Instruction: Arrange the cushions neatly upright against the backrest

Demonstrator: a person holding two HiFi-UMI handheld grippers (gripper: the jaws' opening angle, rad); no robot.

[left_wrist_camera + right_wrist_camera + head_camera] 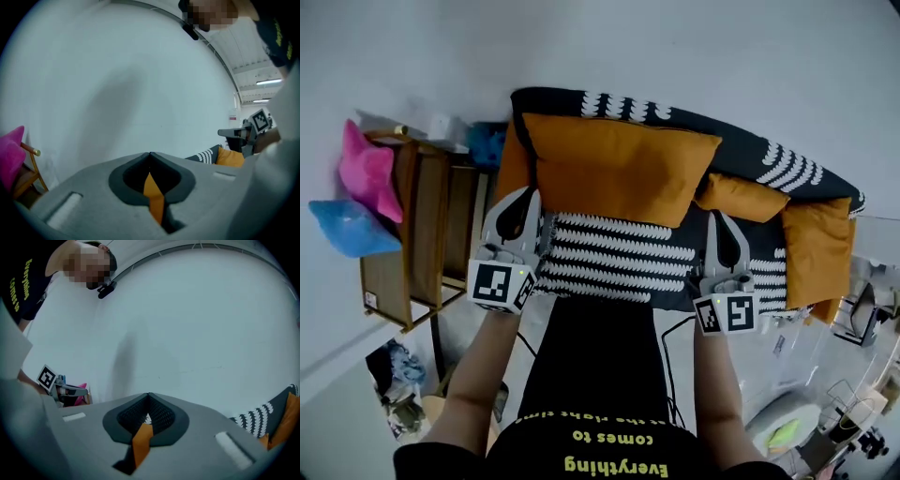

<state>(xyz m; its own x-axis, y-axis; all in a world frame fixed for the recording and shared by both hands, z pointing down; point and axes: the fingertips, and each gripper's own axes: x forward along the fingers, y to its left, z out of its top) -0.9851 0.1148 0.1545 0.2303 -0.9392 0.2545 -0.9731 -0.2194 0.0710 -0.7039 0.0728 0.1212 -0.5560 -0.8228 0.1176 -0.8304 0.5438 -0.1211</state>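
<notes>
- The sofa (609,253) lies right below me under a black cover with white rib-like stripes. Its backrest (628,105) runs along the wall.
- The large orange cushion (619,169) stands on the seat's left half and leans on the backrest. It is plain and plump, with its top edge level and its corners pointed.
- A second orange cushion (820,248) stands on edge at the sofa's right end.
- A wooden rack (422,225) stands just left of the sofa. A pink soft thing (366,173) and a blue one (347,225) lie at its far side; I cannot tell whether they rest in it.
- The small orange cushion (741,197) is wedged between the large one and the end one, low against the backrest and tilted.
- My left gripper (525,195) hangs over the large cushion's left edge. Its own view shows the jaws closed tip to tip (150,153) with nothing held. Only a sliver of orange shows through the slit behind the tips.
- My right gripper (719,216) hangs over the seat, near the small cushion. It is closed and empty too (148,394), with the same orange sliver behind its tips.
</notes>
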